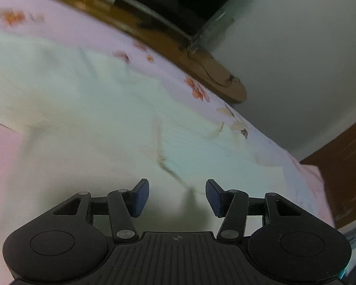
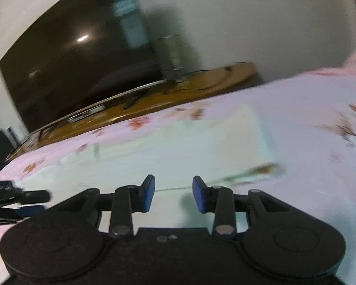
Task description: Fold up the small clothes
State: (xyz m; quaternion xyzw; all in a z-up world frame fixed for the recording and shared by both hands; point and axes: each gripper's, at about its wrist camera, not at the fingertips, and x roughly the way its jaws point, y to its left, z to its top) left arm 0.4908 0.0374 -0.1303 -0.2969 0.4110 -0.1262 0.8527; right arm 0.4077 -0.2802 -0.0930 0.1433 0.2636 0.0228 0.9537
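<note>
- Pale green cloth (image 1: 87, 109) lies flat on the pink flowered bed sheet (image 1: 59, 9), under both grippers.
- Left gripper (image 1: 177, 196) is open and holds nothing; a cloth edge (image 1: 168, 166) sits at 12 o'clock.
- Right gripper (image 2: 173, 193) is open and empty too.
- Blurry pictures suggest fast hands; a rushed pinch could miss the thin edge or grab the sheet.

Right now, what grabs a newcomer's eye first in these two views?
The pale white garment spread over the pink floral bedsheet fills both views, blurred. Behind it, a big dark TV stands on a wooden stand. Both the left gripper and right gripper hang open, empty.
</note>
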